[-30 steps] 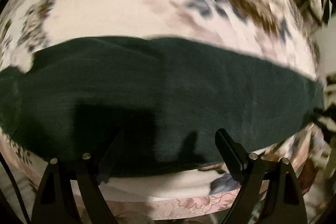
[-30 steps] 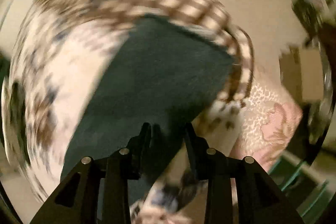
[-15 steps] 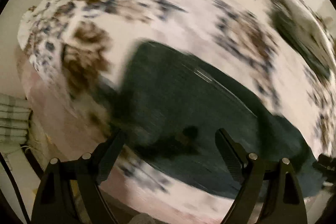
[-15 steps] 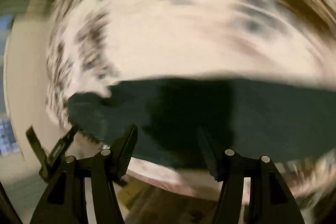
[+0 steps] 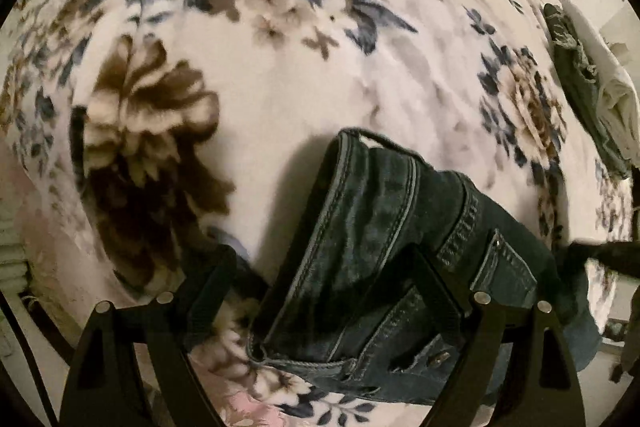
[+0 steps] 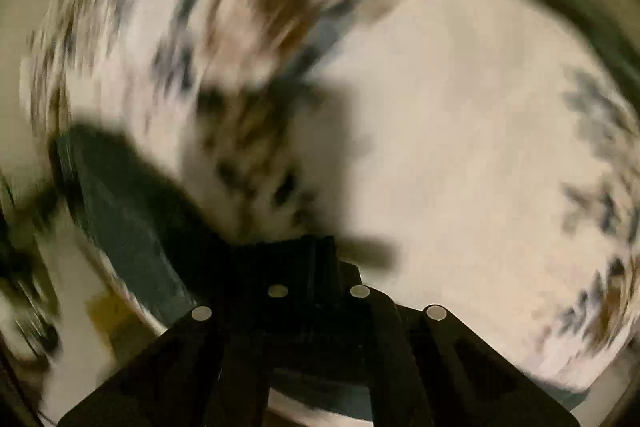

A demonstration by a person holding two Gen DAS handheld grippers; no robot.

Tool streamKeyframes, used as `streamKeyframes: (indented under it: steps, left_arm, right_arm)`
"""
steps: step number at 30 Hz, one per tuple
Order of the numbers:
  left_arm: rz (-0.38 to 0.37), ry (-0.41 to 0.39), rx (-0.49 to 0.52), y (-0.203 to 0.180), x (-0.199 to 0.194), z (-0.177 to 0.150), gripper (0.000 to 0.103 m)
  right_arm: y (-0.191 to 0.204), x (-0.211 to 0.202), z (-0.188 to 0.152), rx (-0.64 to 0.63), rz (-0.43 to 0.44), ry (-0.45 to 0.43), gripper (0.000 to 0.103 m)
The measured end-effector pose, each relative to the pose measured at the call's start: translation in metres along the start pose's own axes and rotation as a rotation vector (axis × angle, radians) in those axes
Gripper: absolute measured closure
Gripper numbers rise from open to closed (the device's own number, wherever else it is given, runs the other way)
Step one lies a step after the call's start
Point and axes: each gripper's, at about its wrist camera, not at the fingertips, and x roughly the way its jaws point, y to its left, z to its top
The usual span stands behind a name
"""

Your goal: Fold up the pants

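At six o'clock in the left wrist view, the pants [image 5: 384, 247], dark denim, lie on a floral blanket [image 5: 280, 87] with the waistband end turned up toward the camera, stitched band and pocket rivets showing. The left gripper [image 5: 324, 287] hangs above this end with its jaws spread wide; one finger stands over the blanket at seven o'clock, the other over the denim at five o'clock, and neither pad presses on cloth. It holds nothing. That wide stance looks like a set-up to bracket the waistband corner before pinching it, since a folded band is thick and needs room between the pads.

At four o'clock in the same view a dark tool tip reaches in toward the far side of the pants, probably the other gripper, though I cannot be sure. A heap of other clothing [image 5: 592, 99] lies at two o'clock, well apart.

The right wrist view is heavily smeared. The right gripper [image 6: 316, 247] has just been closing and its jaws now meet, with no cloth visible between them. The pants appear there as a dark band from nine to seven o'clock, beside the closed fingers and not in them.
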Motion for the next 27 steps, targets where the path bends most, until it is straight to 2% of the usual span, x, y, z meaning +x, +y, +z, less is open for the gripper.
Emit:
streamKeyframes:
  steps: [2,4,5,6,8,9,10,12,14,15,16,18,19,20,21,22,25,27]
  left_arm:
    - [-0.02,0.009,-0.005,0.002,-0.003,-0.004,0.015]
    - [-0.033,0.017,-0.002,0.005,-0.004,-0.007,0.015]
    - [-0.04,0.021,-0.001,0.005,-0.003,-0.007,0.015]
    - [-0.048,0.03,0.001,0.006,-0.001,-0.007,0.015]
    - [-0.062,0.037,0.003,0.007,0.0,-0.006,0.015]
    - [-0.071,0.041,0.004,0.01,-0.002,-0.008,0.015]
    - [-0.074,0.044,0.005,0.011,-0.004,-0.009,0.015]
    - [-0.074,0.047,0.016,0.009,-0.004,-0.008,0.016]
    - [-0.071,0.046,0.032,0.006,-0.005,-0.007,0.016]
    - [-0.07,0.047,0.041,0.006,-0.006,-0.007,0.016]
    - [-0.071,0.052,0.05,0.006,-0.008,-0.009,0.016]
    - [-0.078,0.062,0.06,0.007,-0.011,-0.013,0.016]
    - [-0.078,0.067,0.066,0.007,-0.013,-0.015,0.016]
    - [-0.08,0.071,0.072,0.008,-0.015,-0.018,0.016]
    - [-0.081,0.073,0.073,0.009,-0.016,-0.019,0.016]
    - [-0.088,0.072,0.068,0.009,-0.017,-0.02,0.016]
    - [-0.128,0.082,0.036,0.012,-0.015,-0.019,0.016]
    - [-0.177,0.088,0.022,0.01,-0.009,-0.015,0.015]
  right_arm:
    - [-0.023,-0.016,-0.002,0.122,0.013,-0.065,0.103]
    - [-0.037,-0.025,-0.004,0.166,-0.043,-0.124,0.103]
    - [-0.046,-0.03,-0.003,0.202,-0.02,-0.156,0.103]
    - [-0.054,-0.034,0.0,0.262,0.094,-0.158,0.102]
    - [-0.06,-0.027,0.008,0.284,0.256,-0.077,0.098]
    - [-0.055,-0.021,0.009,0.257,0.276,-0.019,0.08]
    - [-0.052,-0.017,0.01,0.224,0.265,0.012,0.047]
    - [-0.04,0.001,0.008,0.135,0.218,0.104,0.02]
    - [-0.027,0.023,0.0,0.059,0.176,0.197,0.026]
    - [-0.02,0.031,-0.001,0.029,0.137,0.208,0.064]
    - [-0.013,0.034,-0.001,0.022,0.125,0.199,0.08]
    - [-0.005,0.021,-0.004,0.027,0.068,0.141,0.084]
    - [-0.008,0.009,-0.006,0.045,0.052,0.088,0.102]
    - [-0.019,-0.006,-0.007,0.089,0.03,0.017,0.102]
    - [-0.043,-0.019,-0.008,0.194,0.071,-0.038,0.103]
    - [-0.058,-0.023,-0.01,0.244,0.09,-0.062,0.103]
    - [-0.07,-0.02,-0.016,0.268,0.137,-0.049,0.102]
    - [-0.072,-0.012,-0.017,0.218,0.187,0.043,0.1]
